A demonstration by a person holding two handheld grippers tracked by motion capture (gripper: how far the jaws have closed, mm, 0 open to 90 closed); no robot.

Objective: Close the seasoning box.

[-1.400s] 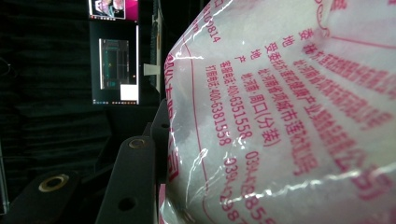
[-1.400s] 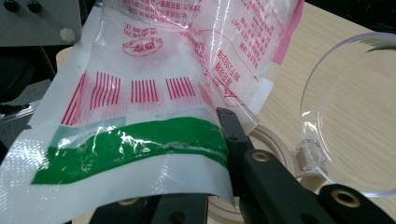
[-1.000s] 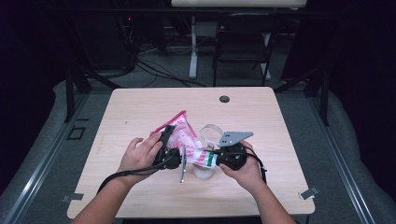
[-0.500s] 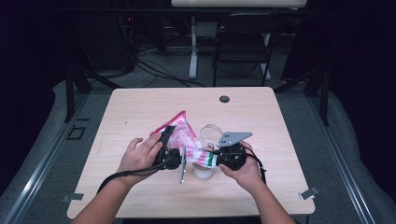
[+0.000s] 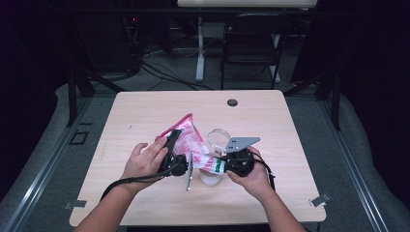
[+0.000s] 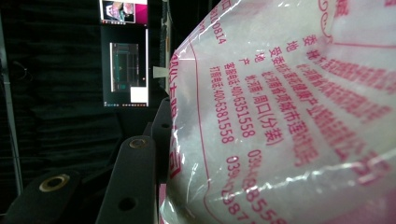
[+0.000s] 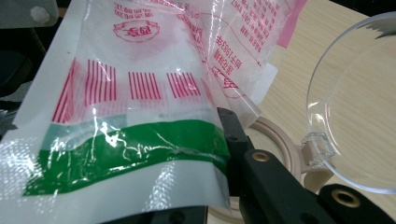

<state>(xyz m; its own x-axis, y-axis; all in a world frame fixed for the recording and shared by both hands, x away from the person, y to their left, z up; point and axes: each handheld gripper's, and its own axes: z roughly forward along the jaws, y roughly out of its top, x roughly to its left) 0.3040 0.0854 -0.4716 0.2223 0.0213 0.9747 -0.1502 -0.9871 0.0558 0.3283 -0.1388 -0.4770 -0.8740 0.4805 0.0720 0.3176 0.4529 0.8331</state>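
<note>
On the wooden bench (image 5: 145, 116), the left tongs (image 5: 175, 153) clamp the pink-printed side of a plastic bag (image 5: 186, 137) of white grains, held tilted above the middle of the bench. Just right of them, the right tongs (image 5: 223, 165) pinch the bag's green-striped end shut between their jaws. Beside the right tongs, a beige container (image 7: 280, 149) stands under the bag, its clear round lid (image 7: 355, 112) flipped up.
</note>
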